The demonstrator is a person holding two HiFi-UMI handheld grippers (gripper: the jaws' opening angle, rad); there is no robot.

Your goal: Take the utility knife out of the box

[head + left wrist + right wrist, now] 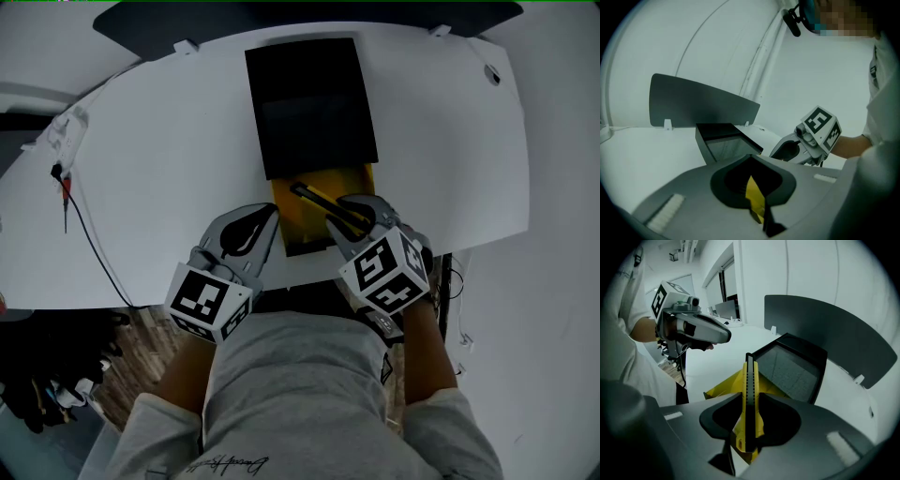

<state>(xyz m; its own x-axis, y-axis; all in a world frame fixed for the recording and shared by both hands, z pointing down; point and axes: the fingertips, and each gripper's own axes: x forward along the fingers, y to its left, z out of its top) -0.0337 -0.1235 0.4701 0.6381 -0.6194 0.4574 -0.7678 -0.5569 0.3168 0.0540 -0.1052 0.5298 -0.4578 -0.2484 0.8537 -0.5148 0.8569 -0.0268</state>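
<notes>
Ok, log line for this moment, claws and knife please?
left claw: shut on yellow tray edge | right claw: shut on utility knife | knife: over tray, by black sleeve

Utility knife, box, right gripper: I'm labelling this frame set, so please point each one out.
utility knife (749, 390): right gripper view, on its black slider track.
box (309, 103): head view, on its black cover.
right gripper (342, 217): head view, between its fingertips.
</notes>
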